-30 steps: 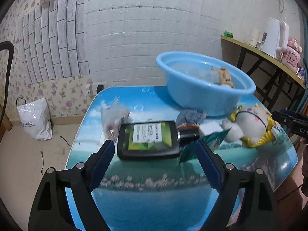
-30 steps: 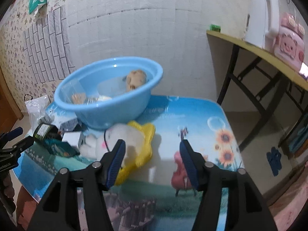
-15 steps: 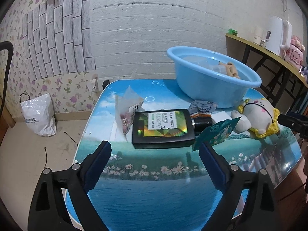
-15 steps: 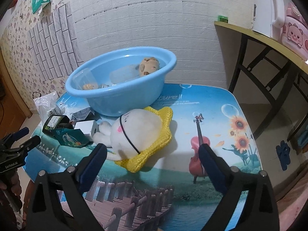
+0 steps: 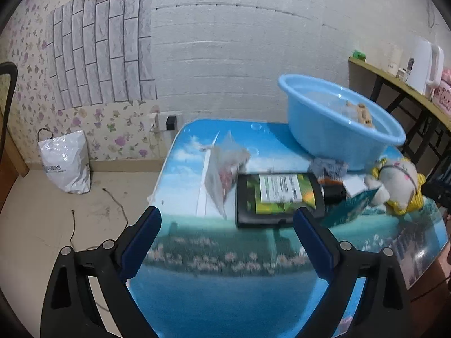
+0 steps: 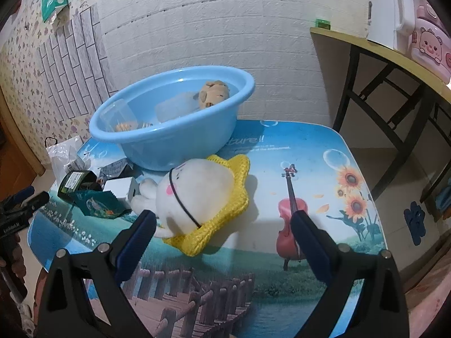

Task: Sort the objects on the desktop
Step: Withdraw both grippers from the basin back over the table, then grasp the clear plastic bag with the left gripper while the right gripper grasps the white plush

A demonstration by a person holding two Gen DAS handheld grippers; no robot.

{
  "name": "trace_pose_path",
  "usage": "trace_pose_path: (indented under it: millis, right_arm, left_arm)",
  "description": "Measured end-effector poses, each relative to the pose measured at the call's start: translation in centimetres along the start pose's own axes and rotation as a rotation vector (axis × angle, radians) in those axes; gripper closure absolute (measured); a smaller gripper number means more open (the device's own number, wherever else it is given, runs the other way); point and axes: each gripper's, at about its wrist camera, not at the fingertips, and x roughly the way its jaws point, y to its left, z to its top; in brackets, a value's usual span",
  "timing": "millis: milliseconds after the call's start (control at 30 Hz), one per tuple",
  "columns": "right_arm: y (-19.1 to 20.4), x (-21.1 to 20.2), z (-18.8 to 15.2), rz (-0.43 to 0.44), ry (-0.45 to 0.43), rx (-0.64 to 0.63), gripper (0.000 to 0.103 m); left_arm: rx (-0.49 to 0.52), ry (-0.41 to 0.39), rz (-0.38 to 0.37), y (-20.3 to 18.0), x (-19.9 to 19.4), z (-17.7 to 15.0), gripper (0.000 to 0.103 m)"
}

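Your left hand-held gripper [image 5: 227, 219]: released, jaws wide, empty, above the near desk [image 5: 225, 287] edge.
Your right hand-held gripper [image 6: 222, 224]: released, empty, just before the plush toy [image 6: 197, 194].
Blue basin [image 6: 169, 118]: far side of desk, small brown plush inside.
Black box [image 5: 277, 200]: flat, mid-desk, beside the clear bag [image 5: 222, 171] and teal packet [image 5: 349, 208].

L tool [image 5: 227, 219] now further left, empty.
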Motion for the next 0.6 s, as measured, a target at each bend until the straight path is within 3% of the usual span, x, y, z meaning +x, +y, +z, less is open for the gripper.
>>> trace_pose_path:
  millis: [200, 333, 500, 600]
  right_arm:
    - [0.3, 0.3, 0.4, -0.003, -0.001, -0.003, 0.005]
    - [0.3, 0.8, 0.6, -0.018, 0.012, 0.0, 0.005]
    - [0.3, 1.5, 0.8, -0.022, 0.025, 0.009, 0.005]
    - [0.6, 1.9, 0.8, -0.013, 0.04, 0.005, 0.005]
  left_arm:
    - [-0.038, -0.016, -0.022, 2.1, 1.4, 2.2, 0.008]
    - [-0.075, 0.001, -0.084, 3.0, 3.1, 3.0, 0.01]
    - [-0.049, 0.021, -0.12, 2.8, 4.8, 3.4, 0.014]
    - [-0.026, 0.037, -0.158, 2.3, 5.7, 3.6, 0.034]
